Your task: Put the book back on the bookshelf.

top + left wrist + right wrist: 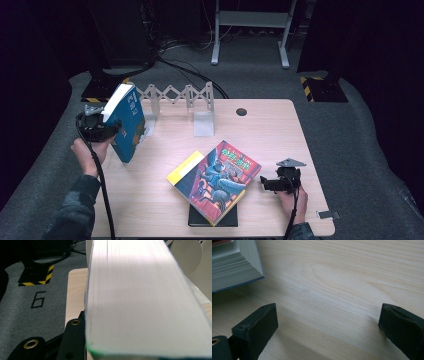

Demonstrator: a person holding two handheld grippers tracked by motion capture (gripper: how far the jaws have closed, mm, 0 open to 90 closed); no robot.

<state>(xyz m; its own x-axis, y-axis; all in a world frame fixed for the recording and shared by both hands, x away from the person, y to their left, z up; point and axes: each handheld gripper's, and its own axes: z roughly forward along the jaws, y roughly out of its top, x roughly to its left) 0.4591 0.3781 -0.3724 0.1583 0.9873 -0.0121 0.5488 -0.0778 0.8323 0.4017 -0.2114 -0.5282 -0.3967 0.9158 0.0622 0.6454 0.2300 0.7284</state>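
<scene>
Blue book: held clear of the table at its left edge, tilted, page block up, just in front of the white expanding rack. Clamped across its thickness in left gripper; page edges seen close between the jaws in left gripper view.

Right gripper: resting low at table's right, jaws spread wide over bare wood, nothing between them.

Illustrated book: lying flat near table centre atop a dark book, corner just ahead of right gripper.

Risk, judged: heavy volume pinched near one edge, likely to pivot or slide out of the jaws if tilted further. Lower corner liable to catch a rack divider on entry, shoving the light rack backward or tipping it. Release before upright support: probable topple onto table.
</scene>
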